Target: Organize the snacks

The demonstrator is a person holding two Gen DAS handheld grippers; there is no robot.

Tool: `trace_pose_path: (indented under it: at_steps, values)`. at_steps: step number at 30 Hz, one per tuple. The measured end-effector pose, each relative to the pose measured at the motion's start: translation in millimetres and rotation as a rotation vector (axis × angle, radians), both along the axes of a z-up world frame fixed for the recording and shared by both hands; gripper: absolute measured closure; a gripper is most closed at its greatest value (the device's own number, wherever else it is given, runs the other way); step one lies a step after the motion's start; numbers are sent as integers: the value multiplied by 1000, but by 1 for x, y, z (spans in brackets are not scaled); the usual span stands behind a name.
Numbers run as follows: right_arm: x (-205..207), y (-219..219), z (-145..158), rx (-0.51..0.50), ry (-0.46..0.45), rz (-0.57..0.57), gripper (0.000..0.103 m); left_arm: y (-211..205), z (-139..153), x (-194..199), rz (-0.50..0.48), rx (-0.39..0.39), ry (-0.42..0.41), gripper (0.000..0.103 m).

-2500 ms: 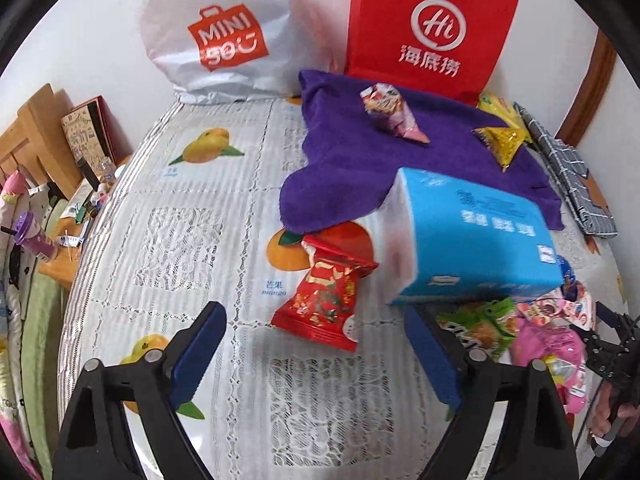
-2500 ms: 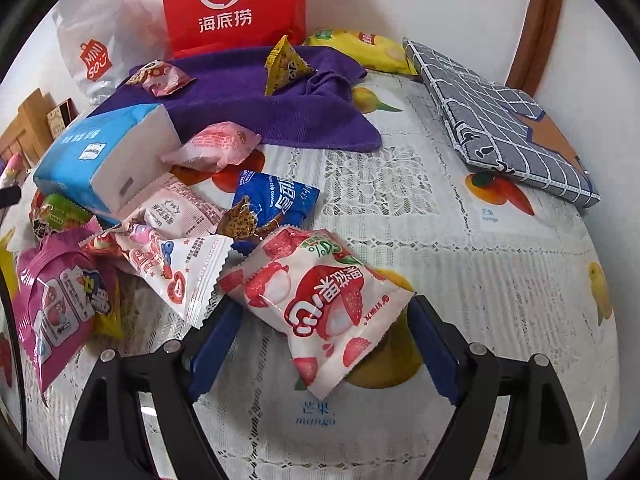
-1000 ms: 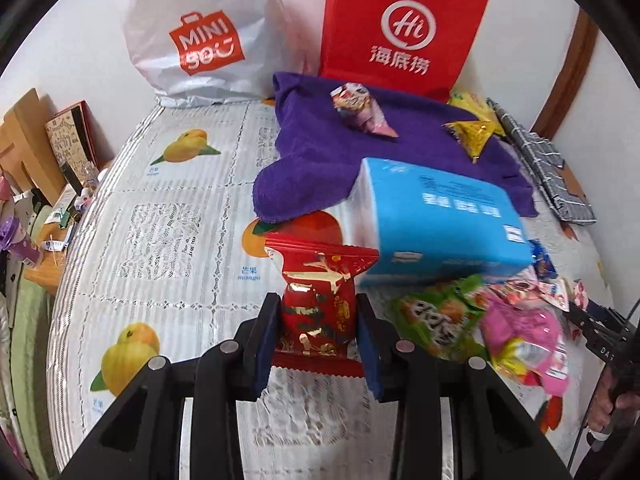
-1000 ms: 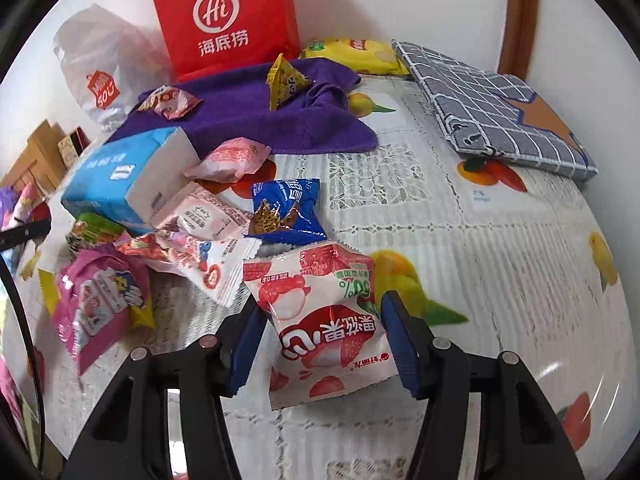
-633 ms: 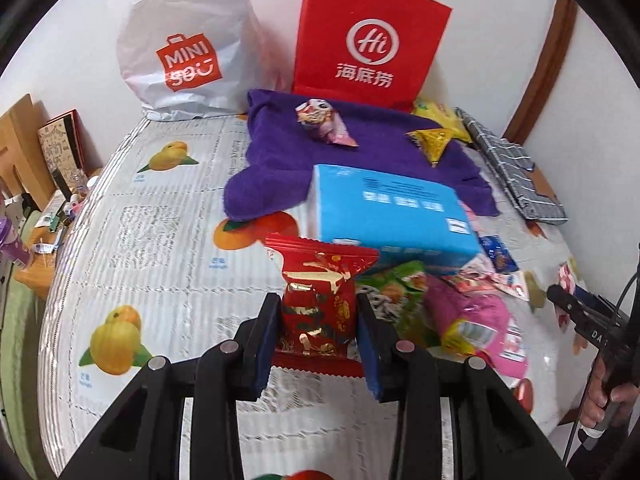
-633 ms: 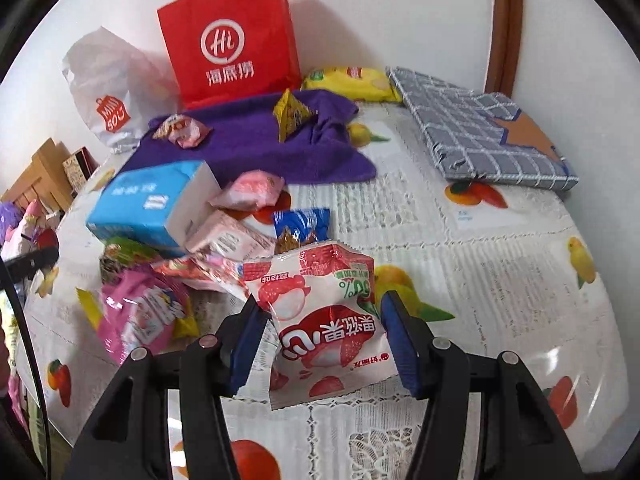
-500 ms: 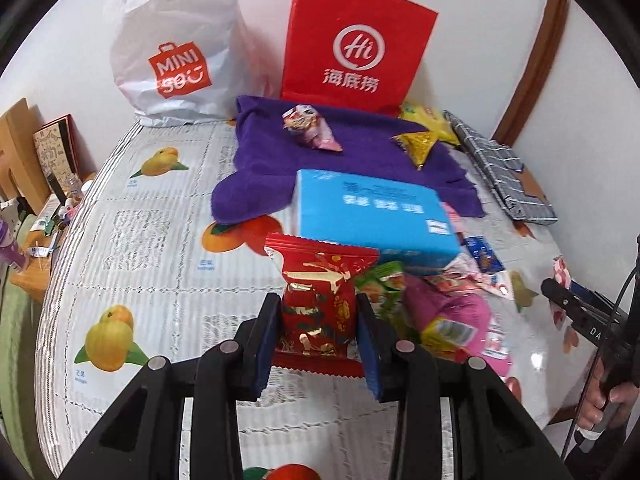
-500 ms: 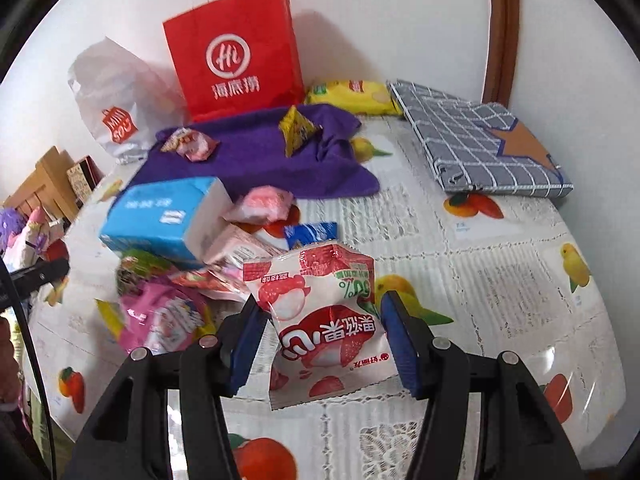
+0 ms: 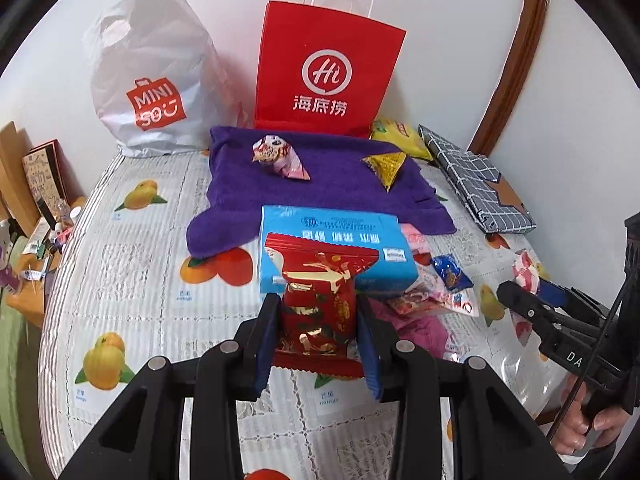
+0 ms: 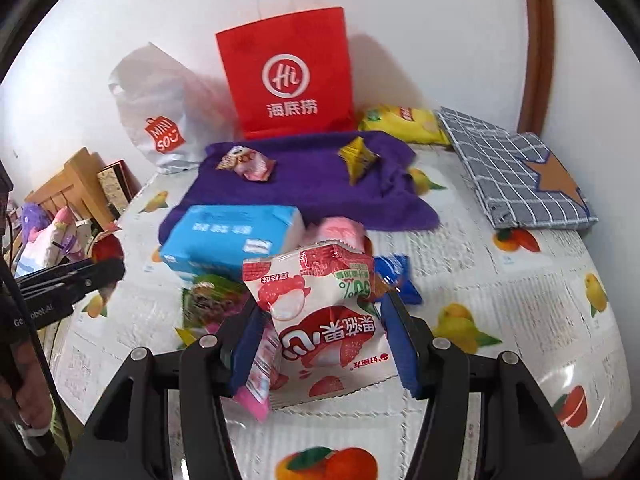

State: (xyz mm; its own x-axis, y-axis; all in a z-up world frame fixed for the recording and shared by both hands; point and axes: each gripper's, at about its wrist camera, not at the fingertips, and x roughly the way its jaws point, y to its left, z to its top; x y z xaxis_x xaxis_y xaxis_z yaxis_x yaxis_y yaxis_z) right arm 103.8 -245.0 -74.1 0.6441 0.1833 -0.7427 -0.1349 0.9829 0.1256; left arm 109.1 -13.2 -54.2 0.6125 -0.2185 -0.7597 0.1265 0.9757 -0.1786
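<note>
Both packets have risen off the fruit-print tablecloth (image 9: 120, 248): left gripper (image 9: 318, 334) pinches one red foil snack packet (image 9: 320, 300), right gripper (image 10: 326, 340) pinches one white strawberry-print packet (image 10: 320, 320). Two wrapped snacks lie on the purple towel (image 9: 320, 188).

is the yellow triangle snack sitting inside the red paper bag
No, the yellow triangle snack lies out on the purple towel, in front of the upright red paper bag.

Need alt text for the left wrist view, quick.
The left tool is shut on a red snack packet, held above a fruit-print tablecloth. Behind lie a blue tissue pack, a purple towel and a red paper bag.
</note>
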Motion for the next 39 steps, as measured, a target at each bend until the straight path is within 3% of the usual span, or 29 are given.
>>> trace_pose_path:
  at_steps: [18,27,39]
  values:
    - [89,19,-2,5,15,-1,46,14,4,71,31,47,-24,68]
    - [141,14,-4,-12,24,-25,46,20,1,120,39,18,-12,68]
    - [188,7,-32,-25,66,-43,46,41,-26,168,90,6,31,68]
